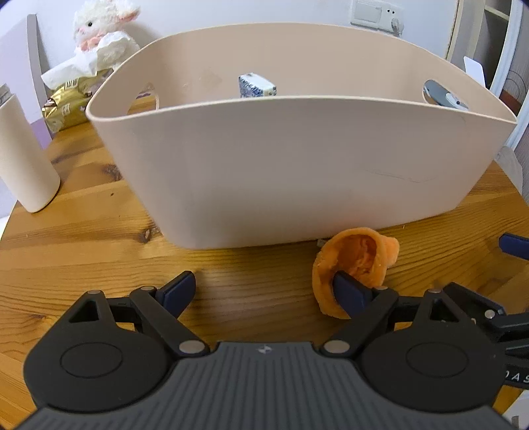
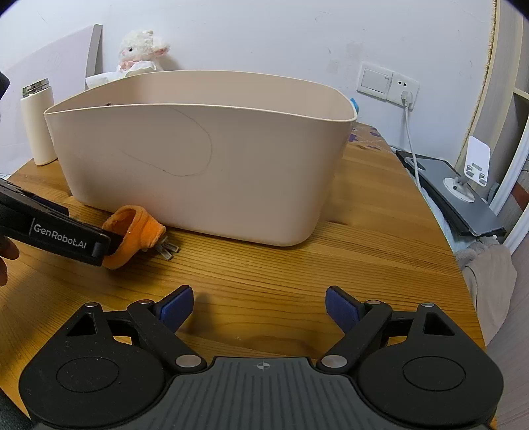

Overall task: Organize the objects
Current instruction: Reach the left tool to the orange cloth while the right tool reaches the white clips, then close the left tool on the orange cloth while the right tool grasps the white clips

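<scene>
Right wrist view reads "GenRobot.AI" in white on the left gripper's point(image 2: 114, 239) black side. That gripper's tongs stand wide apart, one finger point(image 1: 347, 292) inside the hollow of the orange plush piece point(image 1: 353, 264), which lies on the wooden table point(image 1: 99, 238) just before the beige basket point(image 1: 297, 165), mouth facing the camera. The right gripper point(image 2: 259, 306) hangs wide apart over bare wood.

Matt, smooth beige plastic tub point(image 1: 297, 165); glossy knotted wood table point(image 1: 99, 238); fuzzy orange cloth pouch point(image 1: 350, 264) at its 5 o'clock; fluffy white plush lamb point(image 1: 102, 29) at 11 o'clock; crinkled shiny gold foil bag point(image 1: 64, 109).
</scene>
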`<state>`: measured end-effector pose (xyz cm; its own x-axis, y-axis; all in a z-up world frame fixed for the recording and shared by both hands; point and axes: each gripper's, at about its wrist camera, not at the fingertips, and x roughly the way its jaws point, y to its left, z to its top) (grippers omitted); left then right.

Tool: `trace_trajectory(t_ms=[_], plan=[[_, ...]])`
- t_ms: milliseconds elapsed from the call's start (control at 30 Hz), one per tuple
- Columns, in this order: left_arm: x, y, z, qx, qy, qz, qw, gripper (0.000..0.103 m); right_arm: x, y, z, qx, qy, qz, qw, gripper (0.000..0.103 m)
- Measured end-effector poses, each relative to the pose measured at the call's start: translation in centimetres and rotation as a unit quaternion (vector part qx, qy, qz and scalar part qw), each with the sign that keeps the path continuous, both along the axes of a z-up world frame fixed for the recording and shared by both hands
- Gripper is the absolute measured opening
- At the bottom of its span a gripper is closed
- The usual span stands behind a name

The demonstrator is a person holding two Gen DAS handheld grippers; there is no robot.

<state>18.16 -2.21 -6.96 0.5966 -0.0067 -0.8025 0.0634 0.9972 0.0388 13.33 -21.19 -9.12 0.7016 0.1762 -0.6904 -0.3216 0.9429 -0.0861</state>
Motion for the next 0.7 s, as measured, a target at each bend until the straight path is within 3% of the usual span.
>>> trace_trajectory(t_ms=[200,400,600,700], plan=[[-1.3,1.3,0.3,0.035,-0.001,-0.006,0.9994,0.092,0.1,1.0,-0.3,0.001,0.002,0.014,1.000,0.088],[-1.6,3.9,0.4,0.048,0.001,0.024,0.9985,0.092,0.4,3.0,-0.7,0.005,0.004,0.035,0.999,0.088],[-1.3,5.2,0.6,0.000,-0.002,0.021,0.9998,0.091,1.2,4.3,-0.9,0.019,0.000,0.048,0.999,0.088],[-0.8,5.0,0.2,-0.001,-0.002,0.012,0.9999,0.091,1.9,5.0,-1.2,0.027,-0.002,0.053,0.998,0.088]])
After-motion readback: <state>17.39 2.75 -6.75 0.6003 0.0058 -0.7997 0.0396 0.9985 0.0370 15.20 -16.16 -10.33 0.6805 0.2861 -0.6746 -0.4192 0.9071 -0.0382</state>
